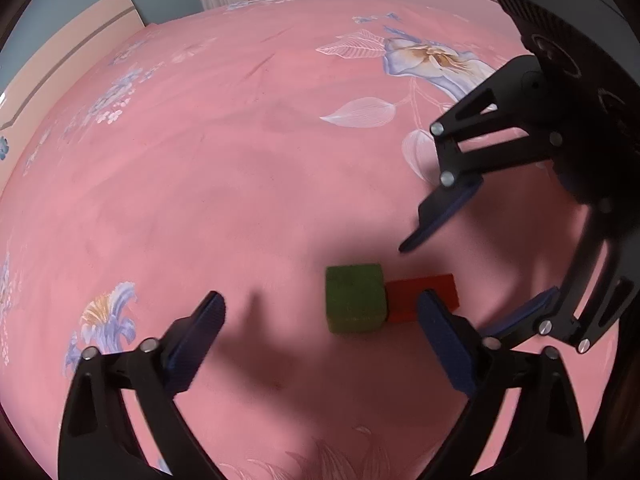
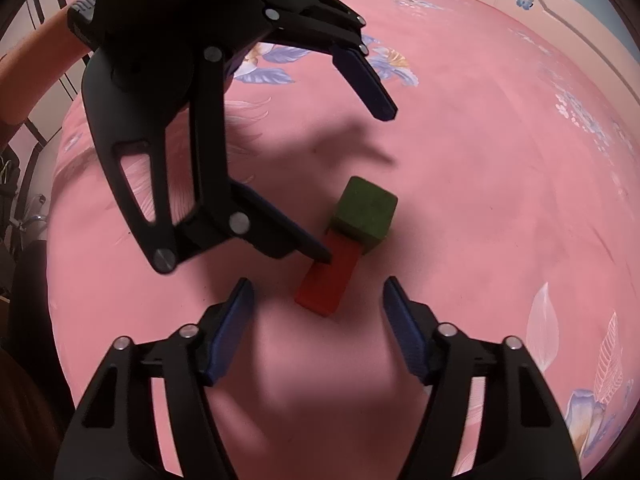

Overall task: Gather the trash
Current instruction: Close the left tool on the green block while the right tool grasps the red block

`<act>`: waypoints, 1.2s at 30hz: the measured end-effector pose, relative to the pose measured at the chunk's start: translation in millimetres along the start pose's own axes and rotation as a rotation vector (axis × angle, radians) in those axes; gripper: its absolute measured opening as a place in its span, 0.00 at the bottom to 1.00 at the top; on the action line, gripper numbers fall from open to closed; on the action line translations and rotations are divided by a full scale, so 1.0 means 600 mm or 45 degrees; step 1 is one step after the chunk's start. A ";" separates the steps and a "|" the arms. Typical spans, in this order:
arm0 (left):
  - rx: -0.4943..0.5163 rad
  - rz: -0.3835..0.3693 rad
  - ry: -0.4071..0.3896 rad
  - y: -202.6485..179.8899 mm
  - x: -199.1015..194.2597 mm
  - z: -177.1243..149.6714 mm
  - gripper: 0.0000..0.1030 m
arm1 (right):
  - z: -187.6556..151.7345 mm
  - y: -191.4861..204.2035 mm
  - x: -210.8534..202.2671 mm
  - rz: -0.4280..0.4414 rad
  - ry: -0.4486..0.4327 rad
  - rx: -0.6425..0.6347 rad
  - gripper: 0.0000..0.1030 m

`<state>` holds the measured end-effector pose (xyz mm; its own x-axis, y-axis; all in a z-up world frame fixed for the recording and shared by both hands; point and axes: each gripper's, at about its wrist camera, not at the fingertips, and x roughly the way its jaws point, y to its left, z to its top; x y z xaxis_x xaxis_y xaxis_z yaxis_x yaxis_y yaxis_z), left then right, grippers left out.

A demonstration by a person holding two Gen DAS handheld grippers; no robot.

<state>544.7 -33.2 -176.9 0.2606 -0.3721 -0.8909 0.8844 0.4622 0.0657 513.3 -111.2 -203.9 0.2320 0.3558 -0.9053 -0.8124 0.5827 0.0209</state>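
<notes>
A green cube (image 1: 355, 298) lies on the pink floral bedspread (image 1: 224, 184), touching a flat red block (image 1: 416, 295) on its right. My left gripper (image 1: 320, 314) is open, its fingers wide on either side of the cube, the right finger overlapping the red block. My right gripper (image 1: 472, 276) is open above the blocks from the right. In the right wrist view the red block (image 2: 326, 282) lies just ahead of my open right gripper (image 2: 318, 300), with the green cube (image 2: 366, 212) beyond it. The left gripper (image 2: 358, 184) hangs open over both blocks.
The pink bedspread (image 2: 500, 200) with blue flowers fills both views. A pale headboard (image 1: 60, 64) and blue wall lie at the far left. A person's arm (image 2: 36, 60) and dark furniture show at the left of the right wrist view.
</notes>
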 end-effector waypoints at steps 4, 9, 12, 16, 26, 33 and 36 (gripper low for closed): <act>0.008 -0.005 0.000 -0.003 0.003 0.003 0.77 | 0.003 -0.006 0.007 -0.008 0.011 -0.006 0.53; 0.019 -0.011 -0.001 -0.009 0.005 0.007 0.69 | 0.003 -0.013 0.012 0.005 0.007 0.000 0.40; 0.012 -0.024 0.001 -0.011 0.008 0.007 0.65 | 0.002 -0.014 0.014 0.020 0.005 0.003 0.39; -0.006 -0.059 -0.002 -0.010 0.007 0.003 0.58 | 0.003 -0.018 0.017 0.037 0.010 0.007 0.35; -0.053 -0.074 0.000 -0.003 0.007 -0.007 0.55 | 0.008 -0.027 0.026 0.033 0.011 0.012 0.20; -0.049 -0.087 0.005 -0.007 0.011 -0.003 0.55 | 0.001 -0.020 0.019 0.026 0.035 -0.006 0.20; -0.058 -0.094 0.005 -0.007 0.014 0.001 0.48 | 0.001 -0.016 0.019 0.026 0.043 -0.004 0.20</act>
<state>543.4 -38.8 -184.5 0.1939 -0.4036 -0.8942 0.8827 0.4695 -0.0205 524.0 -112.0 -214.3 0.1973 0.3429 -0.9184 -0.8182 0.5736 0.0383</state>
